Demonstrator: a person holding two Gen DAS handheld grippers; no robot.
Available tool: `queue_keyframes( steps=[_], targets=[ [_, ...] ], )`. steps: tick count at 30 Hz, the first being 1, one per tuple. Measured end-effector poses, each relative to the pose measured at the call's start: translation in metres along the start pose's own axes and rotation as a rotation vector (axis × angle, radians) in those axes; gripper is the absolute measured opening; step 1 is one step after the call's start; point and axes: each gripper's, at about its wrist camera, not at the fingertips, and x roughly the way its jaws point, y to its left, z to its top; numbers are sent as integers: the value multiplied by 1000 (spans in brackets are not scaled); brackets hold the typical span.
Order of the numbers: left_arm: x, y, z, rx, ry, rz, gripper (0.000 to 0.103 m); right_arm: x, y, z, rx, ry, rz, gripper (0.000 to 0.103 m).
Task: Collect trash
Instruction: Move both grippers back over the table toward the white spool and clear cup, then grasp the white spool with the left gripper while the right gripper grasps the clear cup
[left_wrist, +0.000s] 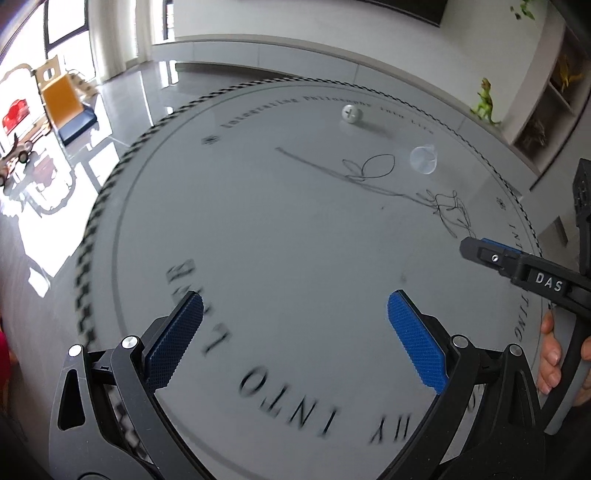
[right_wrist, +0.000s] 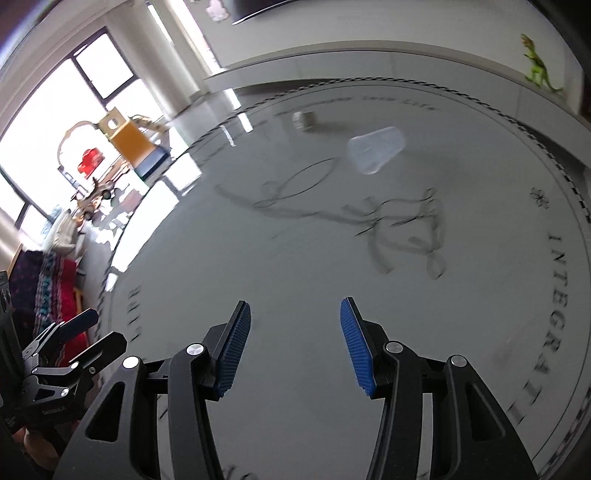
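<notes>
A clear plastic cup (left_wrist: 423, 159) (right_wrist: 373, 152) lies on its side on the far part of a round grey rug (left_wrist: 258, 221) (right_wrist: 295, 258). Beyond it lies a small white lidded container (left_wrist: 351, 113) (right_wrist: 305, 120), also on its side. My left gripper (left_wrist: 295, 306) hovers over the near part of the rug, jaws wide apart with nothing between them. My right gripper (right_wrist: 295, 314) also stands open and empty, well short of the cup. In the left wrist view, the right gripper's fingertips (left_wrist: 476, 251) enter from the right edge, with a hand (left_wrist: 550, 354) on its handle.
The rug carries printed lettering and a line drawing, on a glossy floor (left_wrist: 129, 110). A green toy dinosaur (left_wrist: 485, 101) (right_wrist: 537, 66) stands on a white ledge at the far right. Small chairs and toys (left_wrist: 62, 99) (right_wrist: 129, 144) sit by the windows at the left.
</notes>
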Motion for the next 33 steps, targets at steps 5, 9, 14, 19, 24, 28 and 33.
queue_keyframes(
  steps=[5,9,14,19,24,28,33],
  targets=[
    [29,-12,33,30,22,1,97,5,-29,33,72,-15,-21,54],
    [53,-18,56,33,37,9,97,16,-45,59,124,-4,-26,57],
    [76,-23,79,34,50,16,97,41,-52,88,146,22,-23,57],
    [94,-27,98,42,63,17,97,61,-56,113,184,31,-16,57],
    [113,-31,122,78,60,46,97,84,-61,137,237,51,-36,57],
    [125,-30,146,74,40,61,97,97,-64,150,277,56,-50,58],
    [136,-32,168,72,33,60,97,109,-65,160,265,65,-89,58]
  ],
)
